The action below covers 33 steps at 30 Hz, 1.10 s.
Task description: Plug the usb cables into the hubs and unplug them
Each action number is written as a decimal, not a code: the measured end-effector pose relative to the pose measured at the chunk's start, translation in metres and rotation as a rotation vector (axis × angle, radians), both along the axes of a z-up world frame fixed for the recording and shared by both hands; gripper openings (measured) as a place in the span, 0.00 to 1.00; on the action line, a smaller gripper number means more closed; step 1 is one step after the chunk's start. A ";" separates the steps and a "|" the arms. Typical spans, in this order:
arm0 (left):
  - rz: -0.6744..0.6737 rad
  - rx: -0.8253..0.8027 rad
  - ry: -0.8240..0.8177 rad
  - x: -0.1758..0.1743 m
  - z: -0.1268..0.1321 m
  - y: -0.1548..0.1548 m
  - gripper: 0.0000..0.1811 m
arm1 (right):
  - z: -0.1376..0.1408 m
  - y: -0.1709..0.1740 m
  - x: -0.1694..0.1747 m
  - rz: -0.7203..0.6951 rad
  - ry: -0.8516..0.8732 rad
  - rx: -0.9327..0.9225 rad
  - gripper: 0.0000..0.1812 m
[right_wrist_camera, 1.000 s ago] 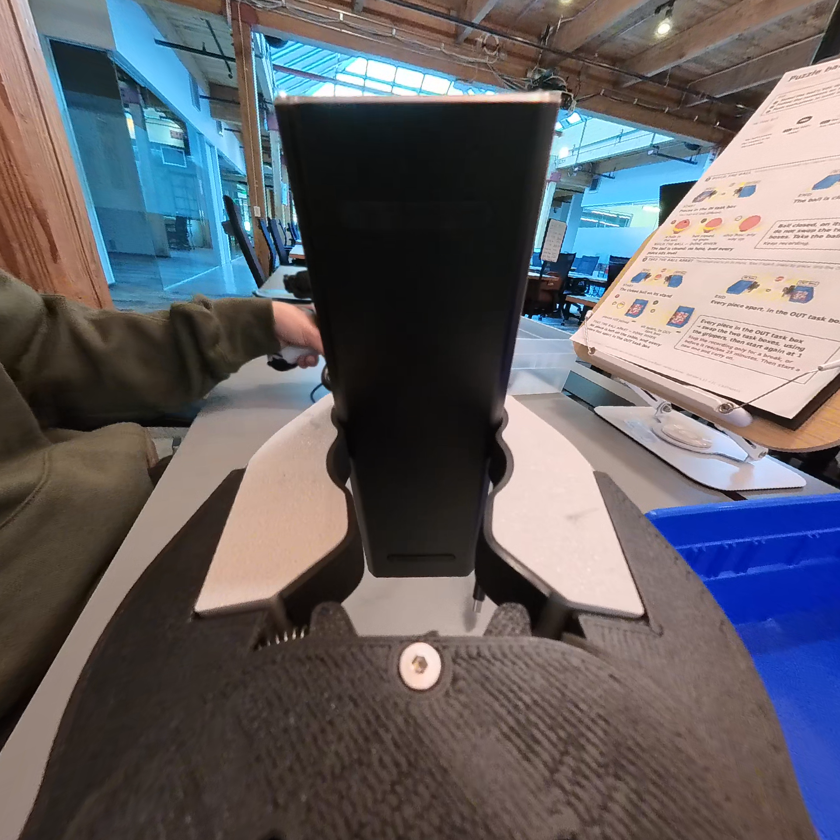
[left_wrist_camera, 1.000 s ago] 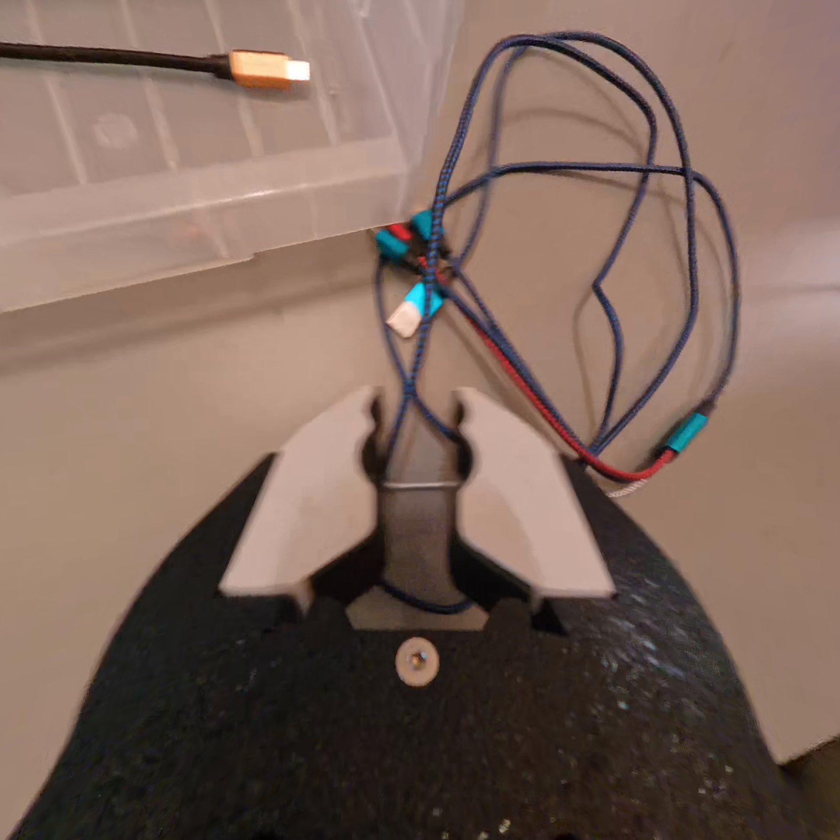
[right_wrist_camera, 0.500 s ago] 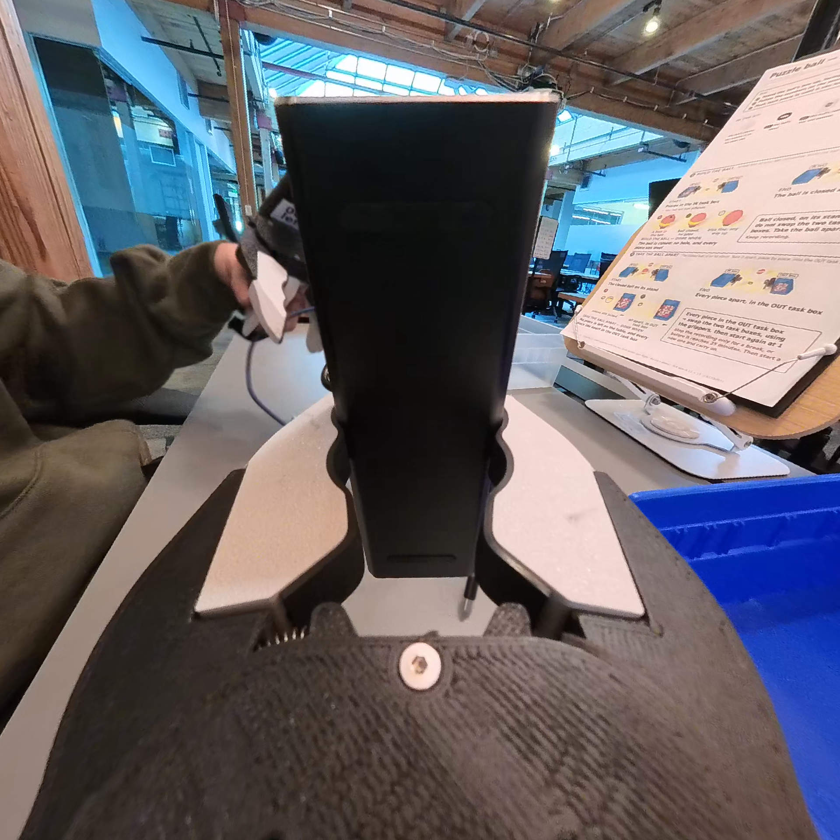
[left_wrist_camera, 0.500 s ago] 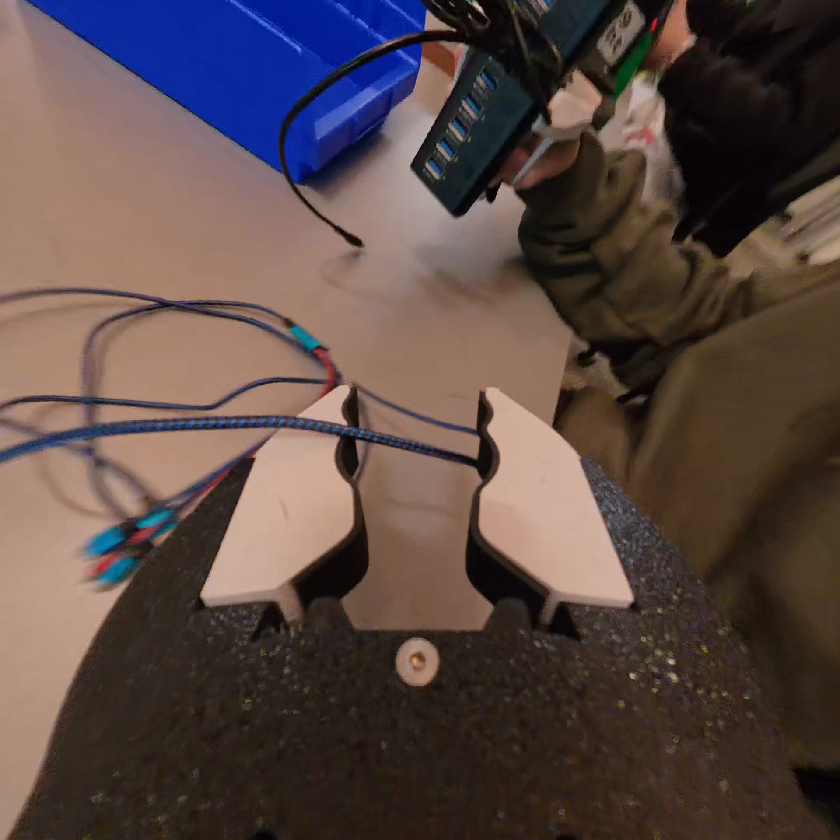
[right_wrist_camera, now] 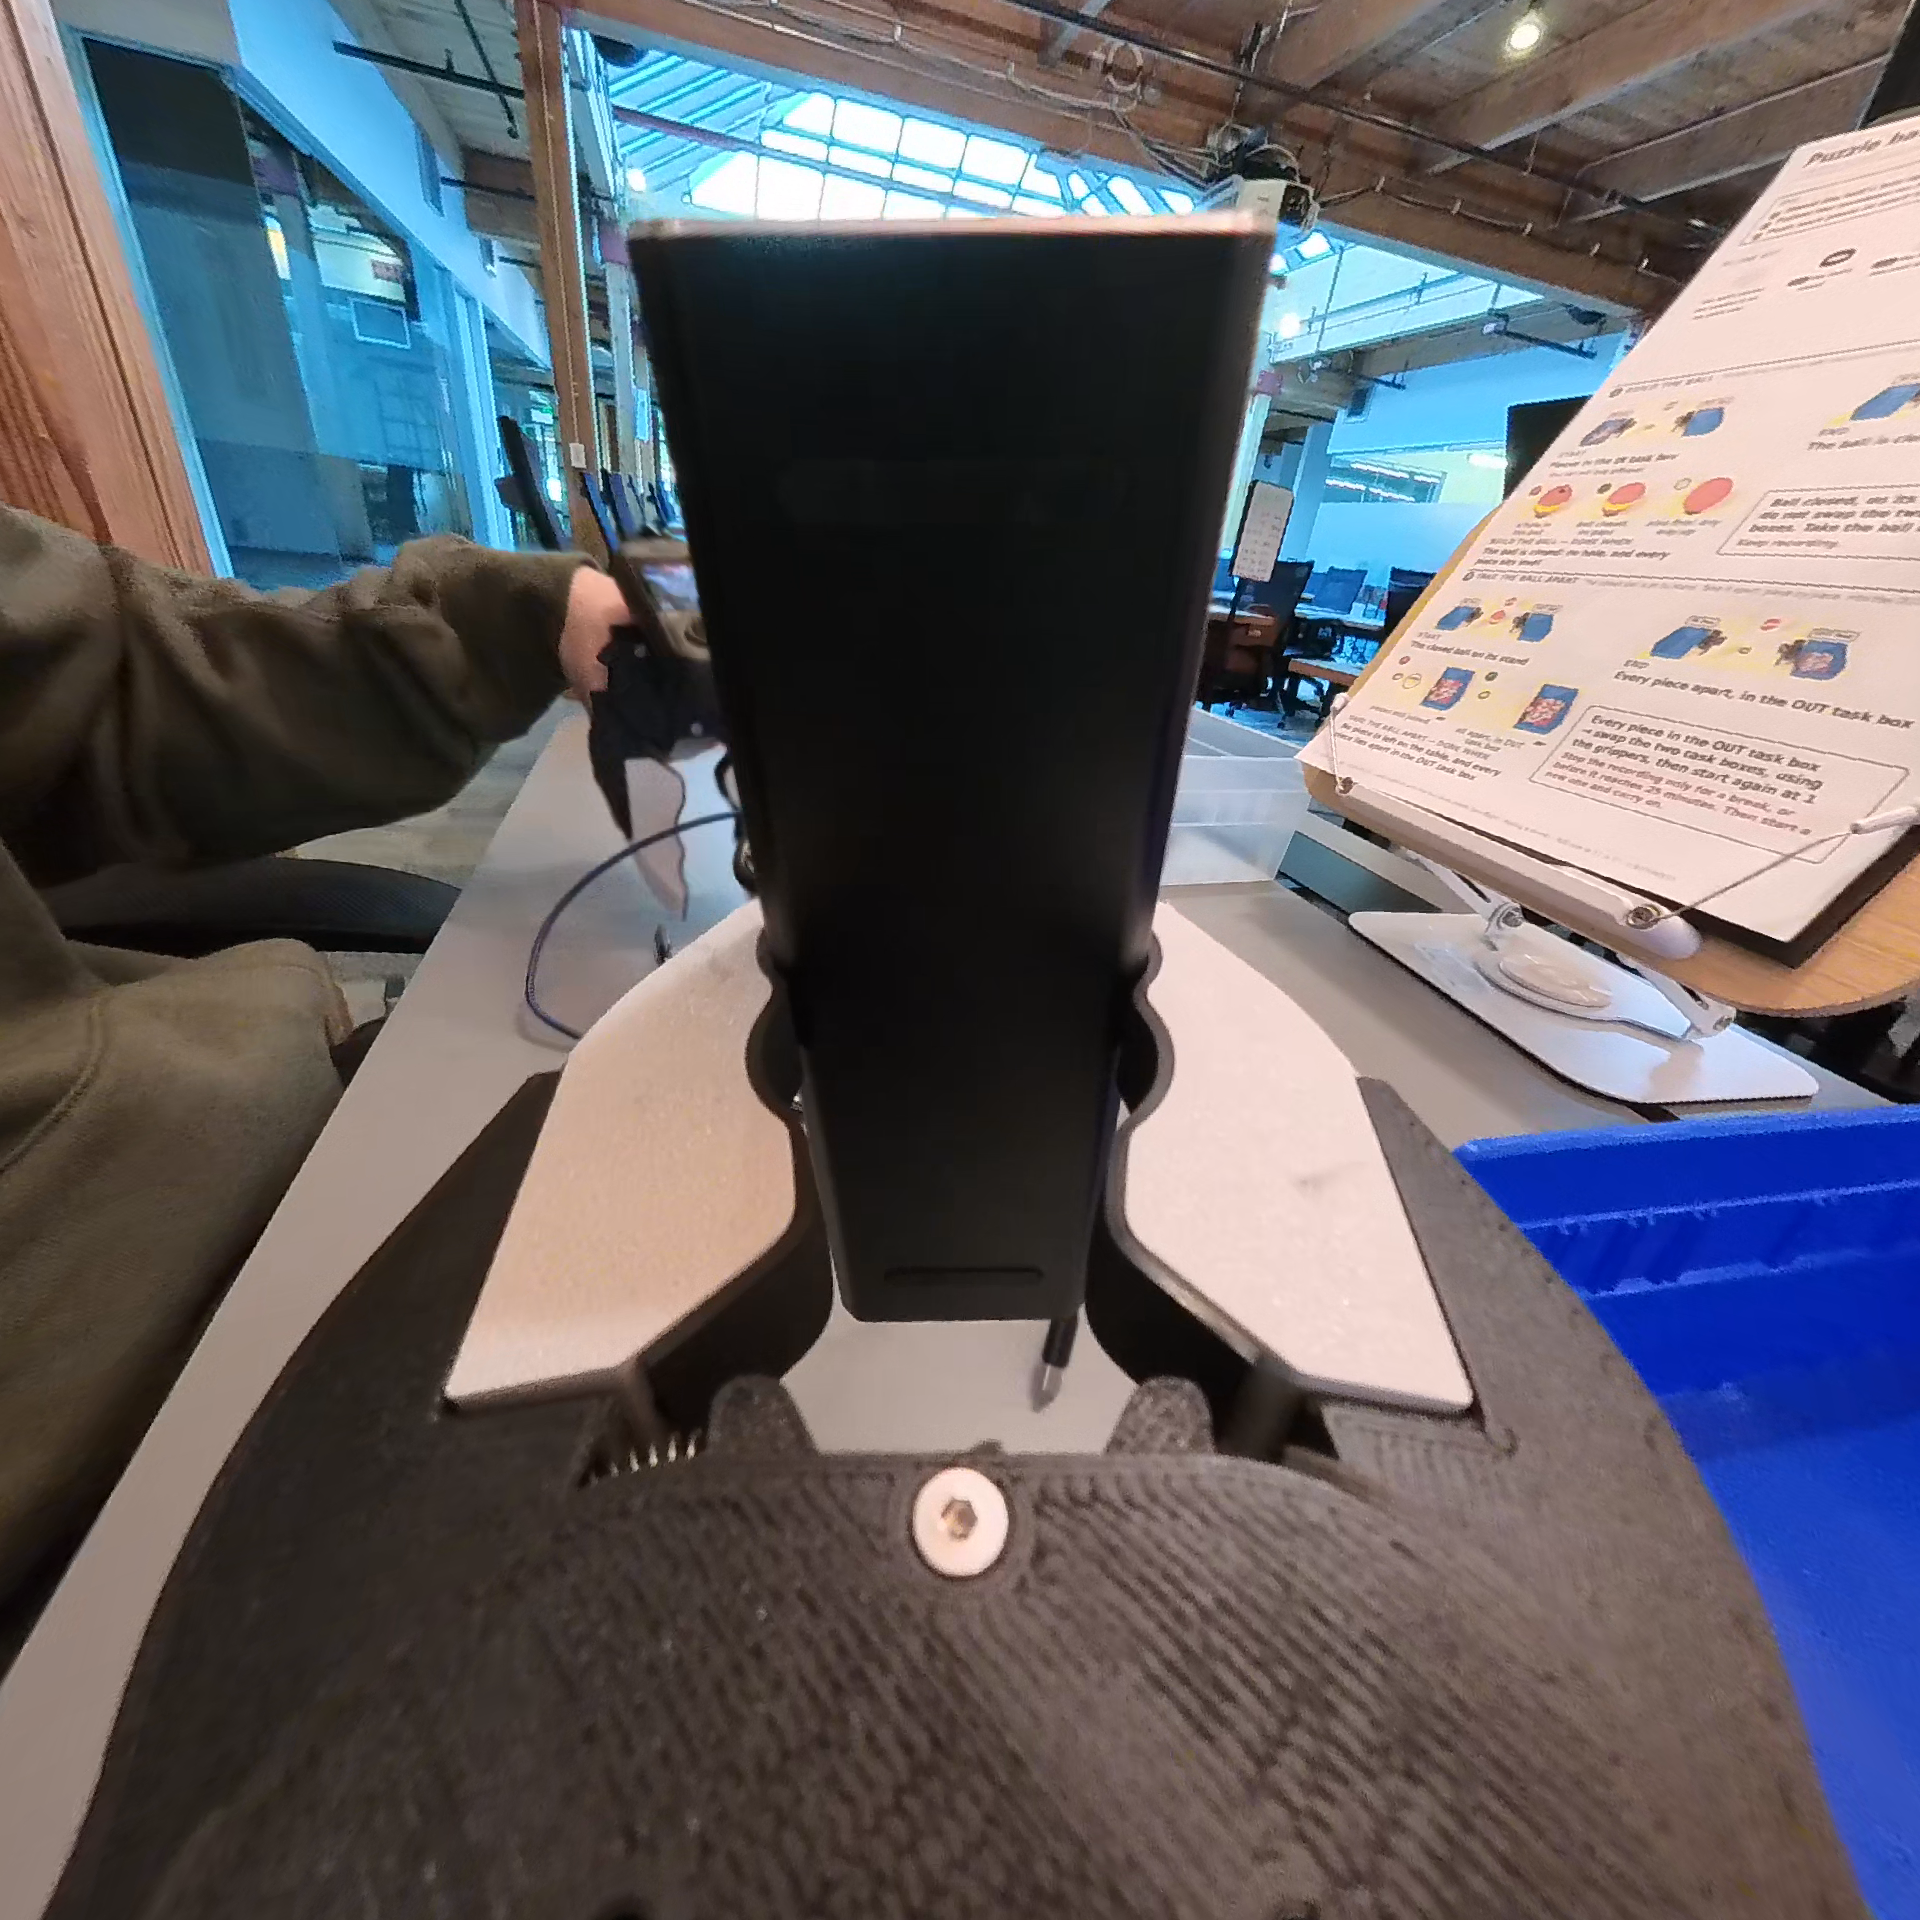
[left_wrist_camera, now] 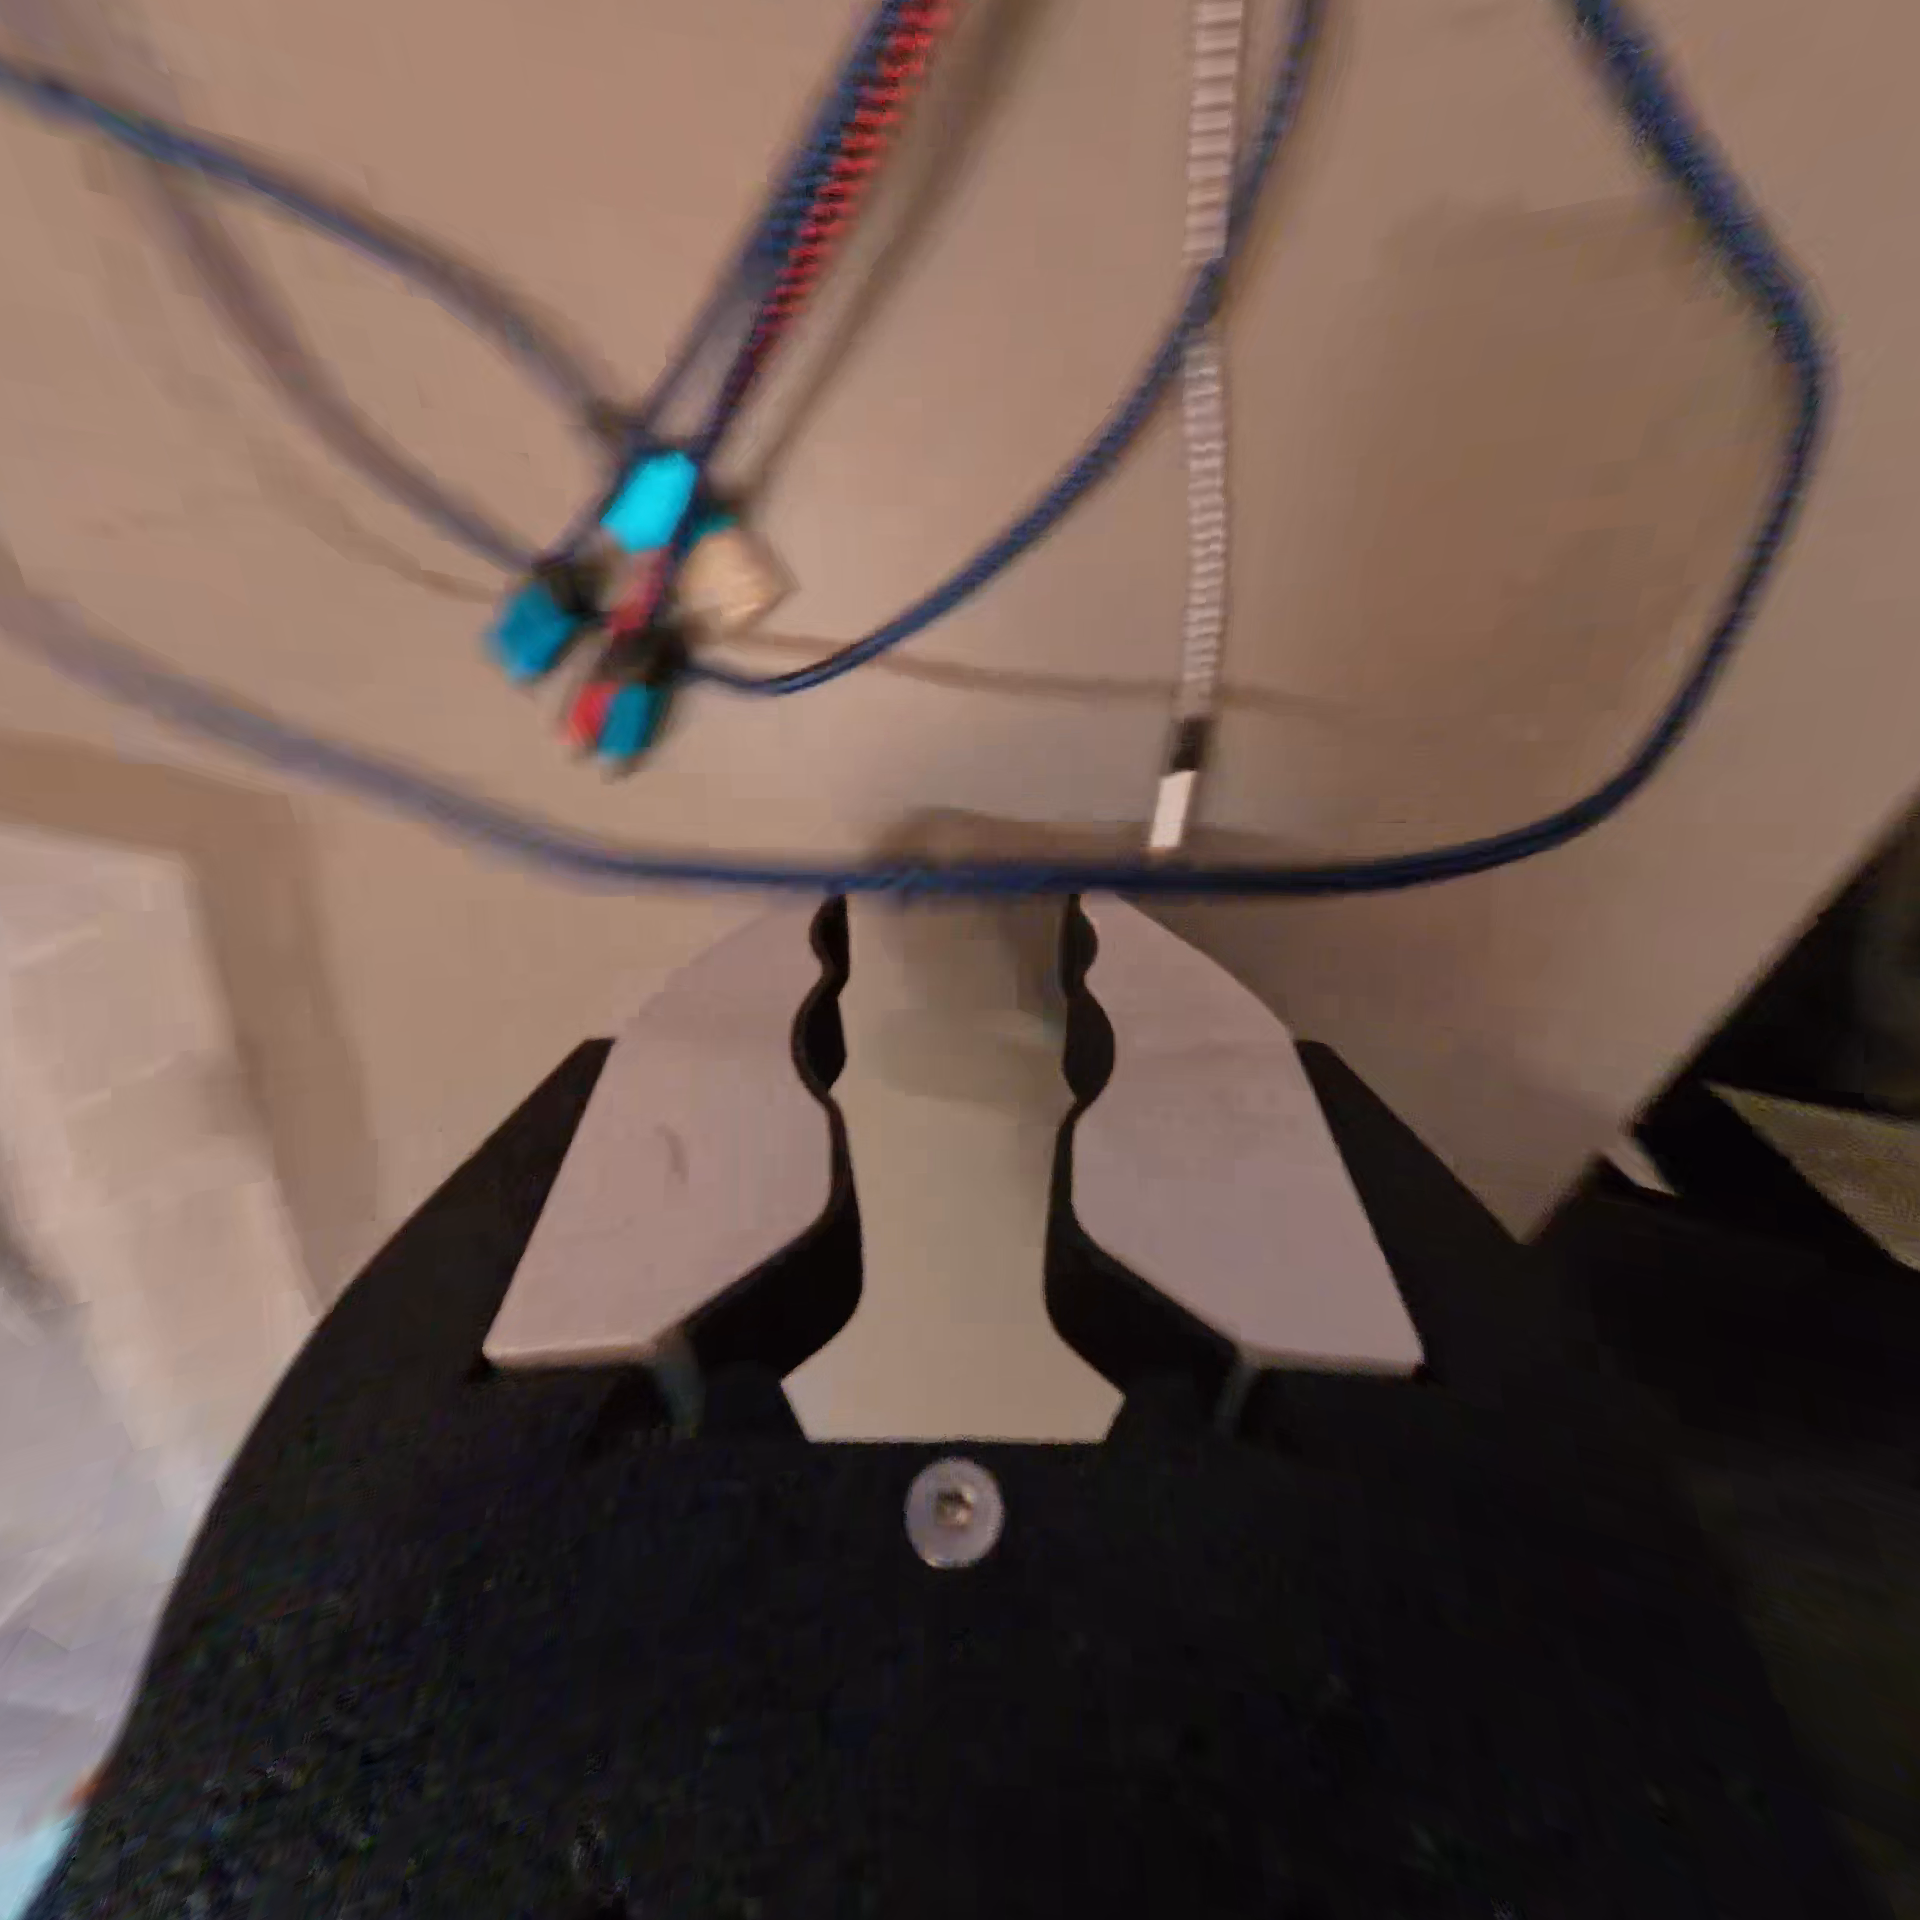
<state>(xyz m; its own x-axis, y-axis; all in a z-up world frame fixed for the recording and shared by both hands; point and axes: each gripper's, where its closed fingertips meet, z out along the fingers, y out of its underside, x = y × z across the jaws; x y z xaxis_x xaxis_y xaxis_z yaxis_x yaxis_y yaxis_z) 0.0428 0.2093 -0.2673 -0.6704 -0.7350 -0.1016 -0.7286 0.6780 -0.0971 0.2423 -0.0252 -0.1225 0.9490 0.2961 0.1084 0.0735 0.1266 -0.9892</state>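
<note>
My left gripper (left_wrist_camera: pixel 956 914) points down at the beige table, jaws apart. A blue braided usb cable (left_wrist_camera: pixel 1558 852) lies across its fingertips, not pinched. A cluster of teal and red plugs (left_wrist_camera: pixel 634 582) and a white braided cable (left_wrist_camera: pixel 1200 416) with a silver plug (left_wrist_camera: pixel 1174 810) hang just beyond, blurred. My right gripper (right_wrist_camera: pixel 956 966) is shut on a black usb hub (right_wrist_camera: pixel 956 727) and holds it upright, back face toward the camera, ports hidden. The left gripper shows in the right wrist view (right_wrist_camera: pixel 655 727), behind the hub, with a blue cable loop (right_wrist_camera: pixel 561 935) below it.
A blue bin (right_wrist_camera: pixel 1714 1299) sits at the right. A tilted stand with an instruction sheet (right_wrist_camera: pixel 1662 623) is at the far right, a clear plastic box (right_wrist_camera: pixel 1226 800) behind the hub. A person's green sleeve (right_wrist_camera: pixel 260 707) is at the left. The table edge (left_wrist_camera: pixel 1558 1039) is near.
My left gripper has swung away from the hub and now points down at the table, the cable bundle dangling in front. The right gripper still holds the hub in the same place.
</note>
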 end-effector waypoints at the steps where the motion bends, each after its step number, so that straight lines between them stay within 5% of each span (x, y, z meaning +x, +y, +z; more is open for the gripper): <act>1: -0.018 -0.043 0.070 -0.005 -0.007 -0.015 0.18 | 0.000 0.000 -0.001 0.002 -0.004 -0.002 0.33; 4: -0.073 -0.016 0.100 0.002 -0.011 -0.049 0.18 | 0.001 -0.002 0.000 -0.003 -0.006 0.002 0.33; 8: -0.094 -0.292 -0.055 0.047 0.000 -0.144 0.15 | 0.003 -0.005 0.004 -0.008 0.004 0.015 0.33; 13: -0.062 -0.415 -0.353 0.119 0.030 -0.181 0.17 | 0.004 -0.012 0.010 -0.030 0.007 0.023 0.33; 15: -0.071 -0.406 -0.285 0.124 0.035 -0.172 0.18 | 0.004 -0.015 0.013 -0.041 0.011 0.030 0.33; 17: -0.174 -0.327 -0.002 0.098 0.030 -0.153 0.18 | 0.004 -0.017 0.016 -0.047 0.014 0.032 0.33; 20: -0.368 -0.086 0.181 0.084 0.039 -0.104 0.14 | 0.004 -0.018 0.018 -0.049 0.022 0.035 0.33; 24: -0.402 0.217 0.440 0.072 0.069 -0.036 0.19 | 0.001 -0.019 0.020 -0.058 0.023 0.029 0.33; 29: -0.335 0.739 0.263 0.125 0.127 0.066 0.25 | 0.002 -0.027 0.029 -0.084 0.034 0.043 0.33; 31: -0.442 0.711 0.043 0.162 0.130 0.062 0.31 | 0.004 -0.031 0.032 -0.091 0.041 0.054 0.33; 33: -0.635 0.519 -0.173 0.187 0.113 0.015 0.35 | 0.005 -0.034 0.034 -0.096 0.043 0.061 0.33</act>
<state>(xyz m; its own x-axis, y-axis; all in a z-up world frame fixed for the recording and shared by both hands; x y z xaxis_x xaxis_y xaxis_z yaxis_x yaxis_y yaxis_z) 0.2301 0.2247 -0.1545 -0.8849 -0.0540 -0.4626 -0.1964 0.9439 0.2655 0.2765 -0.0594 -0.1171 0.9769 0.1973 0.0817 0.0456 0.1812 -0.9824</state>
